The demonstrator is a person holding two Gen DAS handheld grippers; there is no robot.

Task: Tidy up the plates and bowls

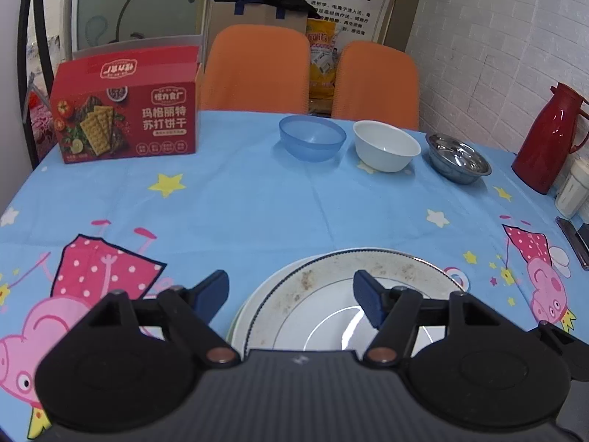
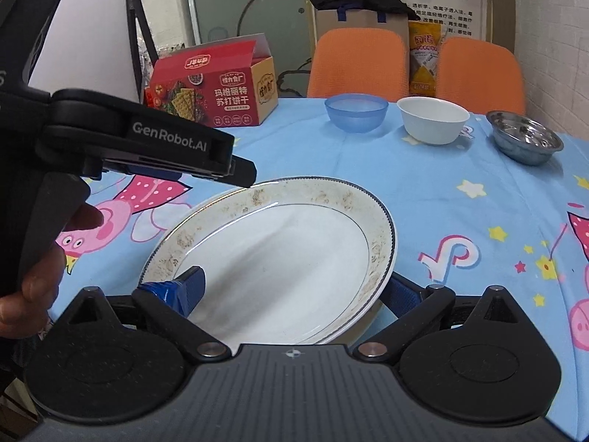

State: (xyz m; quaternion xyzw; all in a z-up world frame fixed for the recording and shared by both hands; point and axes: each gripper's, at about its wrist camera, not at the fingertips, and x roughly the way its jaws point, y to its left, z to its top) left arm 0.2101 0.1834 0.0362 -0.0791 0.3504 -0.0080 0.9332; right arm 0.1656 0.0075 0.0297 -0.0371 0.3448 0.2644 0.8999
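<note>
Both grippers hung over the plates at the near edge of the table. Left gripper (image 1: 292,293) had its blue pads spread, neither touching the plate (image 1: 331,291) lying beneath them; a second plate's pale rim (image 1: 254,302) peeked out under it on the left, and the gripper body cut off the near part of both. Right gripper (image 2: 294,293) pinched the round gold-patterned plate (image 2: 279,258), glossy china with a dark beaded edge: one pad lay on its upper face, the other was mostly hidden behind the rim. That plate looked tilted, though the fisheye made this hard to judge. Far across the blue cartoon tablecloth (image 1: 257,199) stood a row: translucent blue bowl (image 1: 312,141), white bowl (image 1: 385,145), shiny steel bowl (image 1: 457,162), all upright.
</note>
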